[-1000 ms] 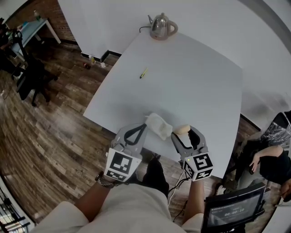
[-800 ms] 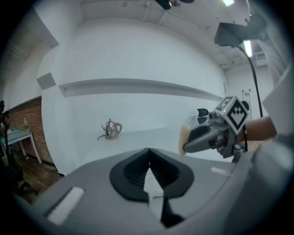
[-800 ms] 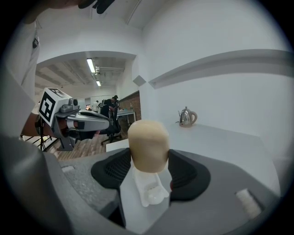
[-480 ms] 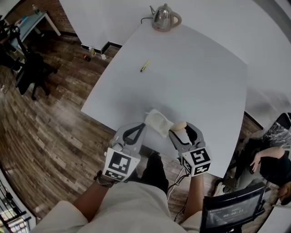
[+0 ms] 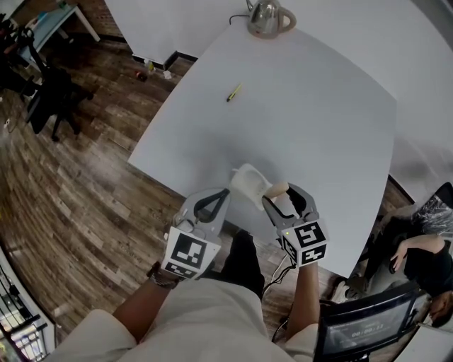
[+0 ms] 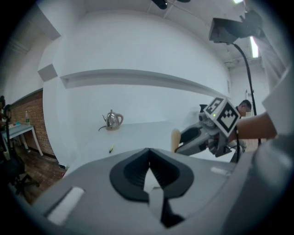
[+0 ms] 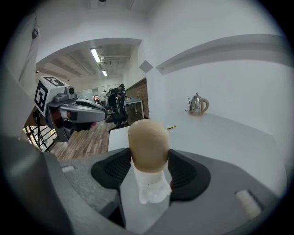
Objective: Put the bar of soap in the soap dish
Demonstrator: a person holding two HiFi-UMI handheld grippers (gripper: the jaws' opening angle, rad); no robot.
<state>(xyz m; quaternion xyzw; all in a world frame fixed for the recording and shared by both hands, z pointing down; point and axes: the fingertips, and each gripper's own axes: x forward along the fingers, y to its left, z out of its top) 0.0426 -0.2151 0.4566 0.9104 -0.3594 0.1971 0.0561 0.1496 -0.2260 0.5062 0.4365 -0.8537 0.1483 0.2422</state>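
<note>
- Grey-bodied right gripper (image 7: 149, 161) is clamped on the bar of soap (image 7: 147, 137). Its two black pads press the bar's flanks, and the tan bar stands on end along the jaws, its rounded end poking out past the tips.
- Left gripper (image 6: 148, 152) has its pads brought together at the tips, with nothing that I can make out between them. It hangs off the table's near edge, to the left of the other tool.
- White soap dish (image 5: 246, 182) lies on the table close to that near edge. In the head view it sits between the two grippers' tips, just beside the soap on its left. In the right gripper view its perforated floor shows low between the jaws, beneath the bar.
- By my reading the right hand is the one to finish. The bar has to go a little left and down, and its long axis probably needs tipping over to lie flat in the dish. Bar and dish do not appear to touch.
- White table (image 5: 311, 120) has a matte top. A yellow pen (image 5: 233, 92) lies well off toward the far side, and a steel kettle (image 5: 267, 15) stands at the far edge.
- Beyond are a wood-plank floor (image 5: 78, 184), a black chair (image 5: 49, 99) and a seated person (image 5: 425, 258) at the right.
</note>
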